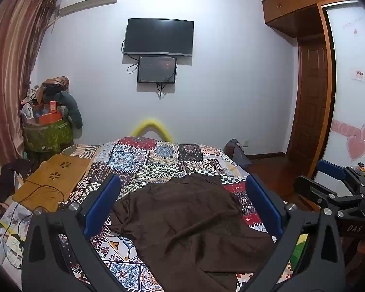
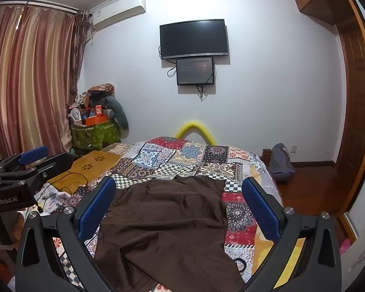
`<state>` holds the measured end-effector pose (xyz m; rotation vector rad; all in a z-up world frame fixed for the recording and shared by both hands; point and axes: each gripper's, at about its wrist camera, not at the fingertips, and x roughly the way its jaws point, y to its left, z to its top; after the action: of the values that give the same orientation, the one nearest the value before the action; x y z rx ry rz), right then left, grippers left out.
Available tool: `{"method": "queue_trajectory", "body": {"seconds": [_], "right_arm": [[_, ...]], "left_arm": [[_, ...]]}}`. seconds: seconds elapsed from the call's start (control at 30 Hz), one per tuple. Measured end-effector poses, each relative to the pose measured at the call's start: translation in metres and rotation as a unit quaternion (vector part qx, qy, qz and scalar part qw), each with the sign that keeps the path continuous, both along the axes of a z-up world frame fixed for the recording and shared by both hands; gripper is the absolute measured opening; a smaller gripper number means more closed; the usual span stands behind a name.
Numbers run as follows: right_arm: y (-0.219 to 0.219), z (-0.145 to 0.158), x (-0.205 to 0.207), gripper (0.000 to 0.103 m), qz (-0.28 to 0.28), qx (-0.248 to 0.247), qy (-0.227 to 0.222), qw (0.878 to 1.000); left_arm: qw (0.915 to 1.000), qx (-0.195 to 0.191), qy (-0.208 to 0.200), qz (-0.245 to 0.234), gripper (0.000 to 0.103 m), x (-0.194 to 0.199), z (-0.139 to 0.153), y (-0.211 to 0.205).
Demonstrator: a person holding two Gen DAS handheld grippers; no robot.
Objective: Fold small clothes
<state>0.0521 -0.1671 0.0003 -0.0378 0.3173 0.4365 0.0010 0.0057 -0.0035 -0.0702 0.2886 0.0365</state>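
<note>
Here, brown garment (image 1: 189, 221) lies rumpled on the patchwork bedspread (image 1: 143, 160). Left gripper (image 1: 182, 206) and right gripper (image 2: 180, 206) both spread wide above it, holding nothing. Green bag (image 2: 95, 133) in far corner, heaped with boxes and clothes. Left gripper's body reads "GenRobot.AI"; right's "DAS".

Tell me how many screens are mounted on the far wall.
2. The large dark TV hangs high on the wall; the smaller screen sits directly beneath it, cables dangling below. None seem hidden.
</note>
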Motion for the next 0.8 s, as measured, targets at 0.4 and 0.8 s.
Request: {"method": "queue_trajectory", "body": {"seconds": [0.4, 0.8], "right_arm": [[0.0007, 0.0006, 0.0002, 0.103, 0.001, 0.002, -0.001, 1.000], [0.0005, 0.0012, -0.0006, 0.103, 0.002, 0.006, -0.001, 1.000]], "left_arm": [[1.0000, 0.003, 0.000, -0.001, 0.103, -0.0004, 0.0000, -0.0007], [1.0000, -0.003, 0.001, 0.001, 0.103, 0.0017, -0.0013, 0.0027]]}}
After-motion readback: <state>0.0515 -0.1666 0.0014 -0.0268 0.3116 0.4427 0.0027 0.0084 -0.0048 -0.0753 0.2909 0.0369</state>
